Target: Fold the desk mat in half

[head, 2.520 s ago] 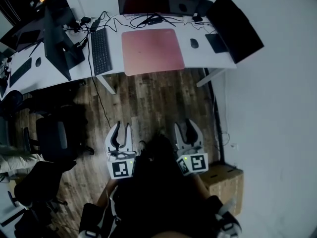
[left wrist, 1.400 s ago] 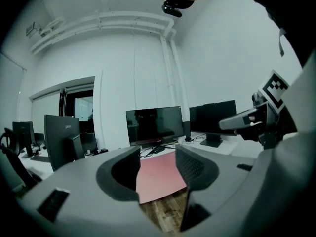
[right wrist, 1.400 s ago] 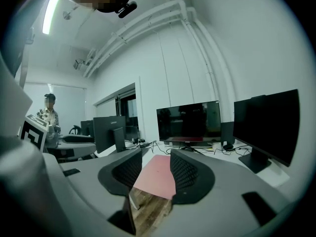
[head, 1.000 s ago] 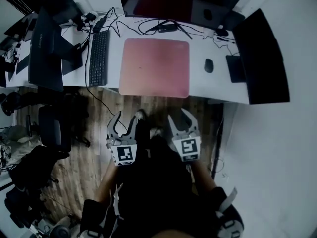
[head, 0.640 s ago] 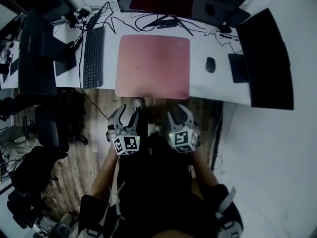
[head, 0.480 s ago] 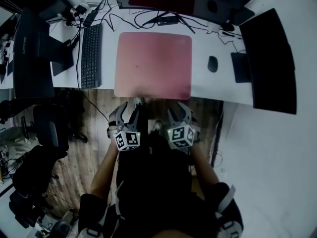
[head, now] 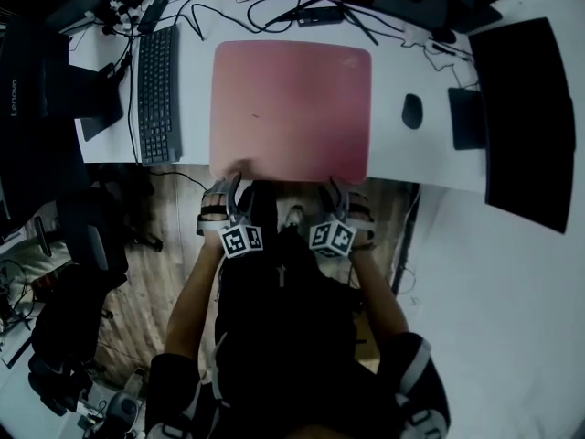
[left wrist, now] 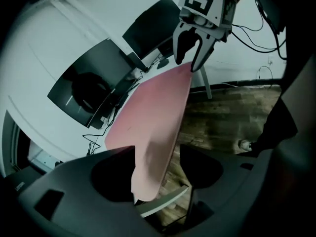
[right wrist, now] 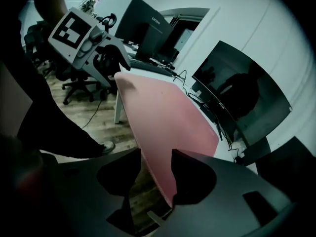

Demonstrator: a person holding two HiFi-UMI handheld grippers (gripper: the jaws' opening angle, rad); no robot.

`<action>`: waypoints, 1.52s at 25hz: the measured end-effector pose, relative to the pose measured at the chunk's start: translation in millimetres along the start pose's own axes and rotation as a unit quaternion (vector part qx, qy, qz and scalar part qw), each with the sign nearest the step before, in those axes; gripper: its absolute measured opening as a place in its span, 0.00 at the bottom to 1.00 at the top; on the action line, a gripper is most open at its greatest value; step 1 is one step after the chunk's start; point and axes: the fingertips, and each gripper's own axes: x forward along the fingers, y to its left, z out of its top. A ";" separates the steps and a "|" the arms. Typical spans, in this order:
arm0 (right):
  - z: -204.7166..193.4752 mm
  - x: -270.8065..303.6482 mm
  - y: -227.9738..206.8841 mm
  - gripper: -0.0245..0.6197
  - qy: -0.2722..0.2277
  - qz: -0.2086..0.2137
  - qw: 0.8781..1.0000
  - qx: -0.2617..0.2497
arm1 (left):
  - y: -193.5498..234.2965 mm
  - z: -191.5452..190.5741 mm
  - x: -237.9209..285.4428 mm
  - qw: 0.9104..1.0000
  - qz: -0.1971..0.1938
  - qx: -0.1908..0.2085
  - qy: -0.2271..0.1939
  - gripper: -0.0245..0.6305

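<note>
The left gripper (left wrist: 157,152) has its jaws wide and opening further. The near-left corner of the pink desk mat (left wrist: 153,107) sits in the gap, just above the white near edge of the desk (left wrist: 163,201). The pads do not clamp the mat: the corner lies close to one jaw and clear of the other.

The right gripper (right wrist: 155,154) stands the same way, with its jaws apart and opening. The mat's near edge, close to the near-right corner, runs up between them without being pinched.

In the head view the left gripper (head: 228,190) and the right gripper (head: 340,193) sit side by side at the near edge of the desk (head: 393,144), one at each near corner of the desk mat (head: 291,108). The mat lies flat and unfolded on the desk. It is close to square, a little longer from left to right. That long axis runs along the desk, and its near edge lines up with the desk's near edge.

Left of the mat a black keyboard (head: 155,94) lies with its long side running near to far. A black mouse (head: 412,111) rests to the right of the mat, and a dark monitor (head: 526,122) stands further right. Cables (head: 274,7) trail across the far side of the desk. Below the grippers the floor (head: 174,213) is wood plank.
</note>
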 end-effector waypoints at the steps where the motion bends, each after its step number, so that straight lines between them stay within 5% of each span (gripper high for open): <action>1: -3.1 6.1 1.4 0.31 0.007 -0.005 1.000 -0.010 | -1.6 -4.7 6.7 1.000 -0.004 0.010 0.005 0.44; 10: -24.6 38.5 11.3 0.30 0.060 -0.015 0.997 -0.046 | -1.5 -23.4 33.5 0.999 -0.002 0.024 0.027 0.43; 13: -25.5 38.7 10.7 0.27 0.065 -0.009 0.997 -0.035 | -2.8 -26.4 33.6 0.999 -0.011 0.020 0.032 0.31; 21: -22.6 38.0 8.9 0.22 0.064 0.027 0.997 -0.039 | -5.2 -23.4 26.7 0.999 -0.033 0.008 0.016 0.16; 24: -20.3 35.6 9.3 0.11 0.063 0.036 0.996 -0.047 | -1.6 -21.1 24.7 0.999 -0.029 0.006 0.012 0.10; 38: -5.4 0.8 -6.4 0.07 0.055 0.040 0.996 -0.051 | 20.7 -9.7 -7.0 0.999 -0.026 -0.015 0.014 0.07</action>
